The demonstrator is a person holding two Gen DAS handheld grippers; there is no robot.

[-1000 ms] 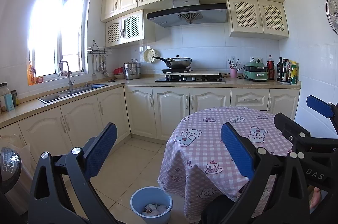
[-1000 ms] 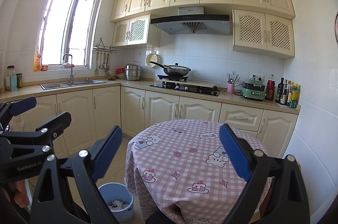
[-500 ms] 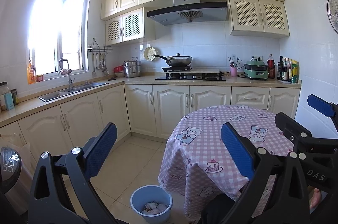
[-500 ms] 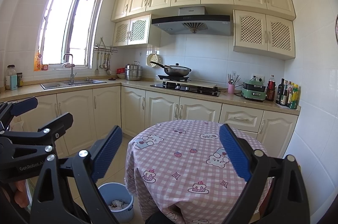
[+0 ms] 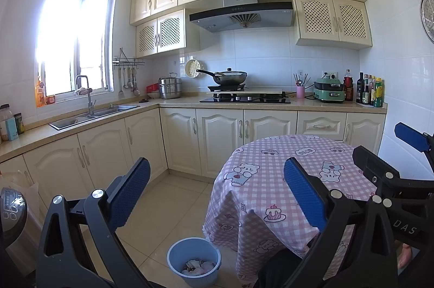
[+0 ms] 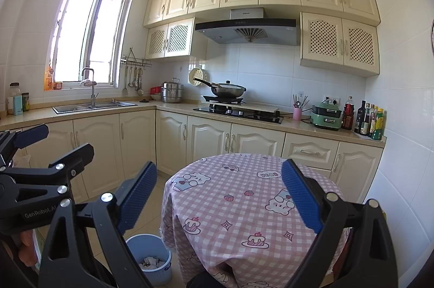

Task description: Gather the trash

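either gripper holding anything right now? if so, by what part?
Nothing held. The left gripper and right gripper both have jaws wide open and empty above the pink checked tablecloth.

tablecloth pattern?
The tablecloth is pink-and-white gingham with cartoon bears and cakes; the right wrist view shows it best.

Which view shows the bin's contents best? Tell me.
Left wrist: the blue trash bin stands unobstructed on the floor, crumpled paper visible inside. In the right wrist view it is partly hidden behind the right gripper's left finger.
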